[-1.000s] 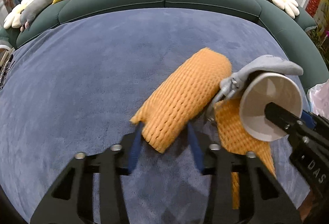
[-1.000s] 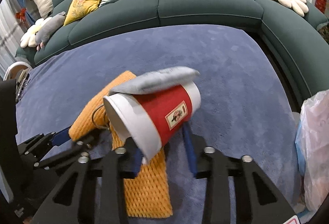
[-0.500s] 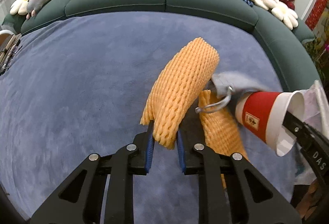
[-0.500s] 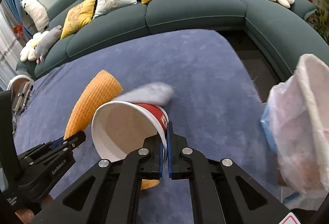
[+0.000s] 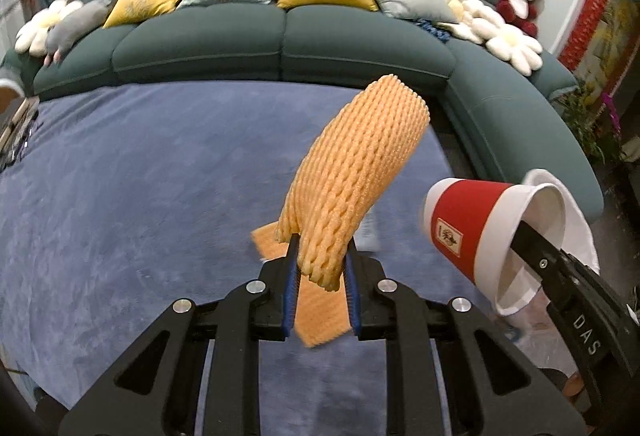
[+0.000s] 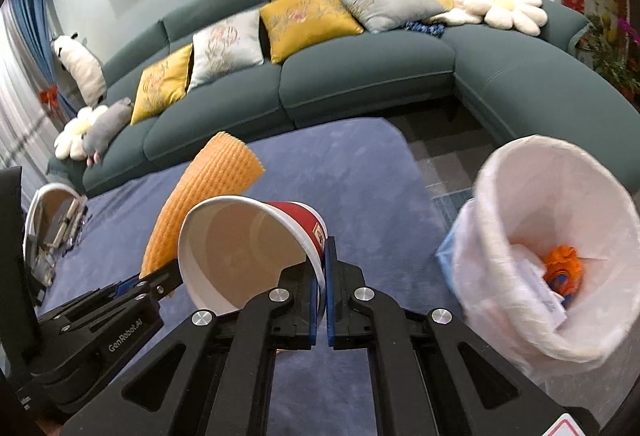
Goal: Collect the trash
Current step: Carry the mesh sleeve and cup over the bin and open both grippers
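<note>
Both grippers had risen off the rug (image 5: 120, 196), the left gripper (image 5: 322, 272) clamped on the foam net (image 5: 360, 172) at center frame, the right gripper (image 6: 323, 296) pinching the cup (image 6: 244, 248) rim, presumably bound for the bin (image 6: 560, 244) at right.

The left claw (image 5: 322, 268) is pinching the lower end of an orange foam net (image 5: 356, 172), which is sticking up and away from it. To its right, the other claw (image 5: 532, 248) is gripping a red paper cup (image 5: 472, 224) by the rim, over a blue carpet (image 5: 140, 196).
</note>
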